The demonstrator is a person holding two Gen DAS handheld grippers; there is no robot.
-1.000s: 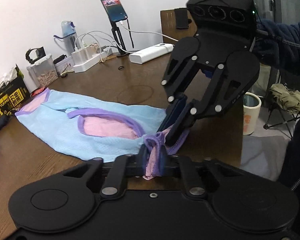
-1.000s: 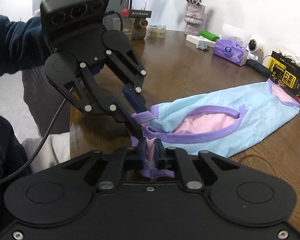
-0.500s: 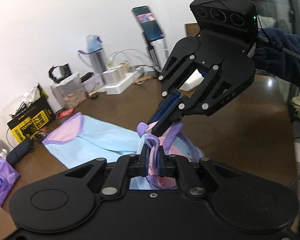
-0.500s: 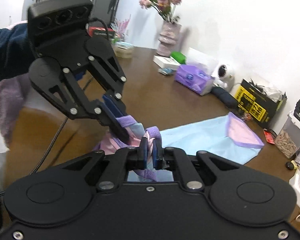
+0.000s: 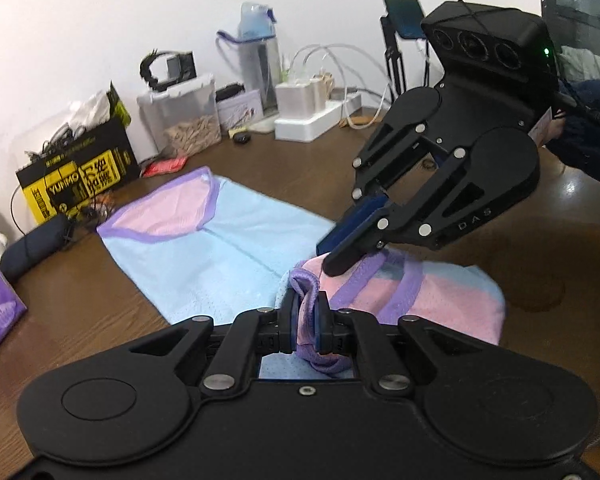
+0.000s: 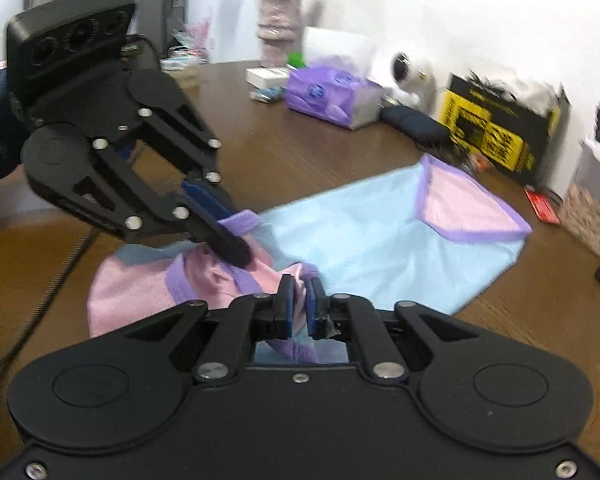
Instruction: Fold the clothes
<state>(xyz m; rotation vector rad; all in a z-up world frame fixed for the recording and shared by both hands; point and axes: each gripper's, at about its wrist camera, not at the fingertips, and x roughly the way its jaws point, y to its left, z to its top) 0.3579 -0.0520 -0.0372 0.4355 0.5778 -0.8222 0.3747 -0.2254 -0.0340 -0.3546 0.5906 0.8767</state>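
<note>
- The garment (image 5: 236,256), a light blue top with pink lining and purple trim, lies on the brown counter (image 5: 540,280). Its near end is turned over onto the body, pink side up, which looks like the first fold.
- The left gripper (image 5: 305,322) is pressed together on a bunch of purple-trimmed edge, seemingly carrying that corner across the cloth.
- The right gripper (image 6: 299,308) has just been opening. A gap now shows at its blue pads (image 6: 286,306), with cloth between them, hanging loose rather than pinched. I read that as a release, the corner being where the fold wants it.
- The two grippers sit close together over the same folded end, likely so that the edge travels evenly.
- The far end of the garment lies flat near the yellow-and-black box (image 5: 76,176), touched by neither gripper.
- The black gripper bodies hide the counter's nearest stretch and the cloth under the fingers.
- The right wrist view is smeared, so the flower vase (image 6: 274,32) and clutter by the wall are hard to read.
</note>
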